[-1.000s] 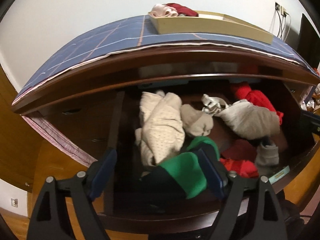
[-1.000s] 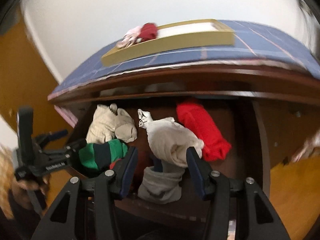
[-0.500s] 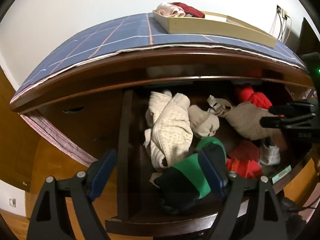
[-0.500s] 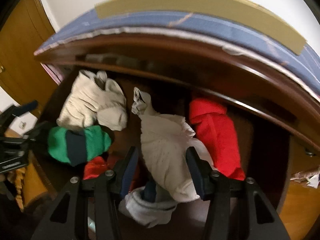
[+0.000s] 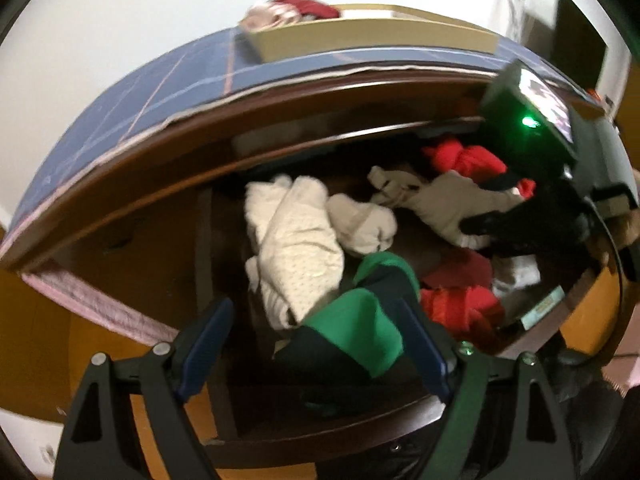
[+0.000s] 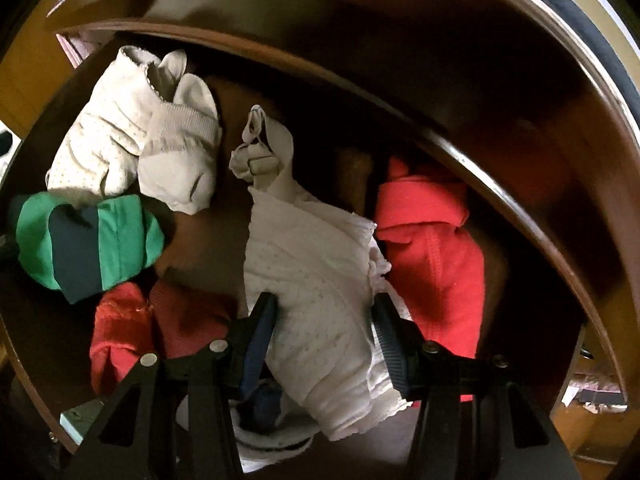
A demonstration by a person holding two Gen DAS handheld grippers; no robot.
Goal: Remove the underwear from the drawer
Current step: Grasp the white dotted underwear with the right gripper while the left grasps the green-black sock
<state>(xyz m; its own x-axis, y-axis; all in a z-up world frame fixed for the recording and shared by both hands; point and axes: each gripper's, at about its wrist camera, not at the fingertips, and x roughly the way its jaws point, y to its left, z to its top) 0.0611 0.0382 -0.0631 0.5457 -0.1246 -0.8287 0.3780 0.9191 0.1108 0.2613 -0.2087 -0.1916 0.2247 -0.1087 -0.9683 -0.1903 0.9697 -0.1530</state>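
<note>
The open dark wooden drawer (image 5: pixel 320 428) holds several pieces of underwear. My right gripper (image 6: pixel 324 320) is down inside the drawer, its open jaws on either side of a white dotted piece (image 6: pixel 320 272), which also shows in the left wrist view (image 5: pixel 452 208). A red piece (image 6: pixel 432 248) lies to its right. A green and navy piece (image 6: pixel 88 244) lies at the left. My left gripper (image 5: pixel 316 344) is open and empty, hovering over the drawer's front with the green and navy piece (image 5: pixel 360 328) between its fingers' line of sight. A cream dotted piece (image 5: pixel 296 244) lies behind it.
A shallow cardboard tray (image 5: pixel 372 36) with pink and red garments (image 5: pixel 288 12) stands on the blue checked cloth (image 5: pixel 168 84) covering the dresser top. More red pieces (image 6: pixel 132 320) and a white and blue piece (image 6: pixel 264 412) lie at the drawer's front.
My right gripper has moved forward and down into the drawer, closing in around the white dotted piece. My left gripper has shifted slightly; the right gripper's body now fills its right side.
</note>
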